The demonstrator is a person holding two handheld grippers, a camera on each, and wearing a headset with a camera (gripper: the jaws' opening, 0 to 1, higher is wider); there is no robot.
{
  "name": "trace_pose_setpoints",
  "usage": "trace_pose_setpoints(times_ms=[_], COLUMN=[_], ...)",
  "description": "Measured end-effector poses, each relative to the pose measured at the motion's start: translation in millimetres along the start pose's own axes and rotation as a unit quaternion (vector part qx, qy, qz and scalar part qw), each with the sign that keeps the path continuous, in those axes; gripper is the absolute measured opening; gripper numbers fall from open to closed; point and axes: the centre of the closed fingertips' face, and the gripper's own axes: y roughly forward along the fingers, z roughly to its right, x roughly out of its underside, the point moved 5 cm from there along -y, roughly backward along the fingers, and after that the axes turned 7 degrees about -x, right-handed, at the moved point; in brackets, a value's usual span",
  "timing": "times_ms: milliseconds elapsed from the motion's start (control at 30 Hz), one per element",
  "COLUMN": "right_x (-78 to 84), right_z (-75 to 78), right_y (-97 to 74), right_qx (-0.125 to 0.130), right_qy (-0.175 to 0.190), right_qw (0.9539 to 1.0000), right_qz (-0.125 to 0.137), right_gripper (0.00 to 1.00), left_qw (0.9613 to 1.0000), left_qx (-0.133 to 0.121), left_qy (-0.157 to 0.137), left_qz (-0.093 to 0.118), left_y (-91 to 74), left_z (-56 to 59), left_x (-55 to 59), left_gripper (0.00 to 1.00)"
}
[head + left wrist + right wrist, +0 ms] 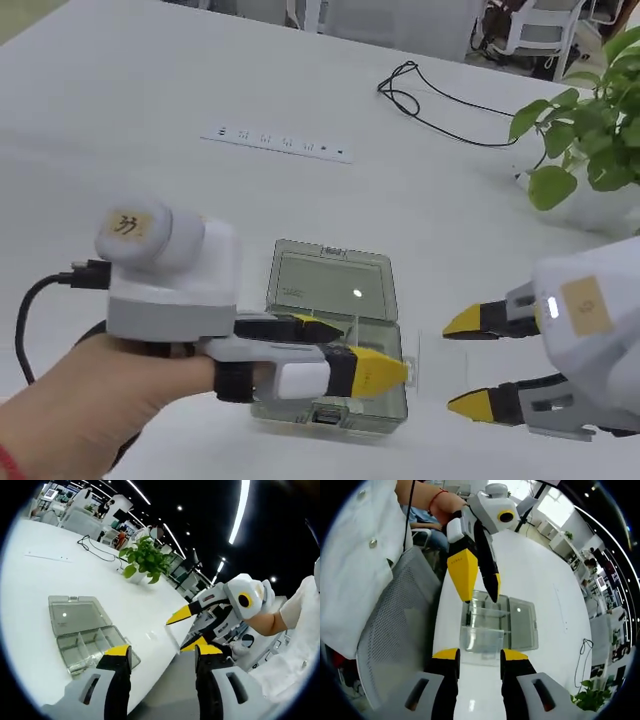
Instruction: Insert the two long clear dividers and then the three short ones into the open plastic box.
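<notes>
Currently the right claw (468, 364) is gaping wide just beside the open box (335, 285), gripping nothing. Its tips are flanking a clear divider (482, 640) that is sitting on the white table (150, 150) beside the box; I cannot tell whether they touch it. The left claw (162, 651) is hovering over the box, parted and empty.

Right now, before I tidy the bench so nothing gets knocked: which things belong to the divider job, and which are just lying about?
Job: open plastic box, clear divider beside it, left gripper, right gripper.
Lying about: power strip, black cable, potted plant.
</notes>
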Motion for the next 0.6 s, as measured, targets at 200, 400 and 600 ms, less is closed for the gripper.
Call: trace_pose_setpoints(times_ms=[200, 400, 600], right_x=[-9.2, -14.9, -20.2], right_z=[-0.2, -2.3, -3.5], right_y=[-2.5, -2.0, -2.3], right_qx=[0.003, 0.001, 0.0], right_qy=[-0.001, -0.006, -0.01], right_qw=[1.0, 0.9999, 0.9998], right_qz=[0.009, 0.012, 0.016], right_gripper=[0.33, 0.33, 0.33], left_qw=[0.999, 0.9971, 0.9952], left_qx=[0.015, 0.033, 0.04], left_qy=[-0.041, -0.066, -0.087], left_qz=[-0.01, -0.017, -0.02], left_y=[8.1, 14.8, 19.5], left_z=[4.6, 10.1, 10.9], left_x=[4.5, 6.6, 8.3], left_gripper=[0.38, 0.28, 0.16])
